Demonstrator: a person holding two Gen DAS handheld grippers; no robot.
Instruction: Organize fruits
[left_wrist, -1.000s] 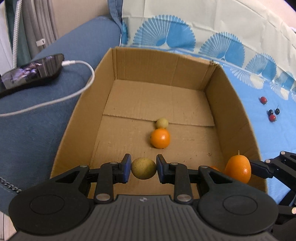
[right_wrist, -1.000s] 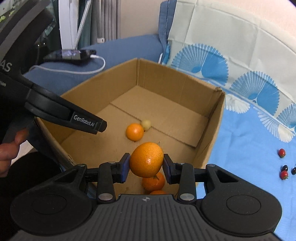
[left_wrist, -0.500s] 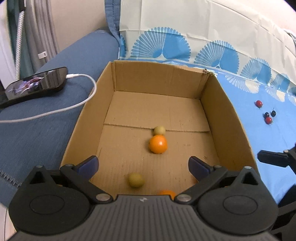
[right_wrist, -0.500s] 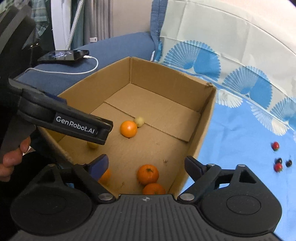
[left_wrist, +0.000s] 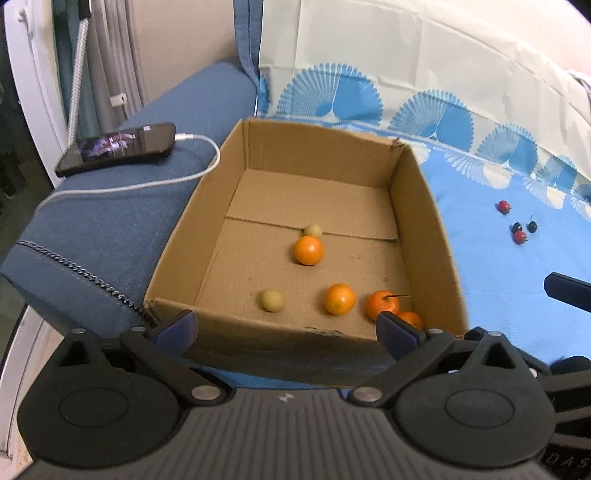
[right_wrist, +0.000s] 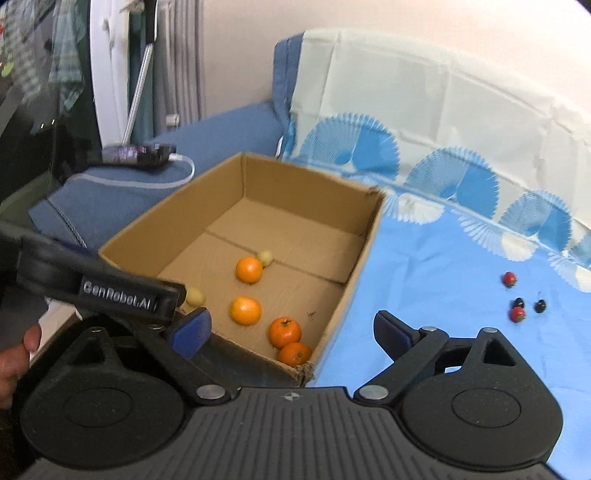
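Six fruits sat loose in the cardboard box (left_wrist: 207, 206), left claw (left_wrist: 286, 328) spread wide and empty, right claw (right_wrist: 291, 328) just spread too, gripping nothing.

One cardboard box (left_wrist: 207, 206) holds four oranges (left_wrist: 308, 250) and two yellow-green fruits (left_wrist: 272, 300). At three o'clock of it, four small berries (right_wrist: 509, 279) (two red, two dark). One phone (left_wrist: 118, 147).
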